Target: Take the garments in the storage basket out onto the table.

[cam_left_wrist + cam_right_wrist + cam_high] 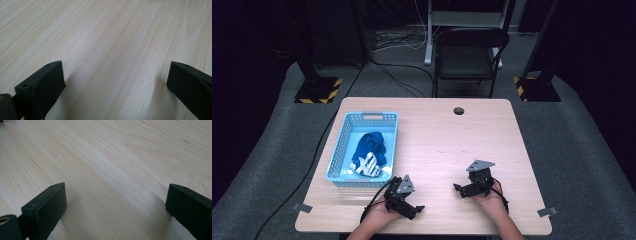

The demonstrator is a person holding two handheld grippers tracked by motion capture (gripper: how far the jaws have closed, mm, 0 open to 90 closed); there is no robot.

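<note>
Here, a blue cloth (368, 154) lies in a basket (343, 135) while both grippers rest on the bench (442, 145).

The cloth, blue with white marks, is bunched toward the basket's near end, inside its light blue latticed walls at the bench's left side. The left gripper (411, 209) sits just beside the basket's near right corner, held from below by a hand (379, 216); in the left gripper view its fingers (47, 85) stand wide apart with only bare wood between them. The right gripper (458, 189) lies well apart from the basket, near the bench's front edge, and in its own view its fingers (47, 206) are likewise spread with nothing between them. Beyond the bench stands a black chair (469, 52) on grey carpet.
</note>
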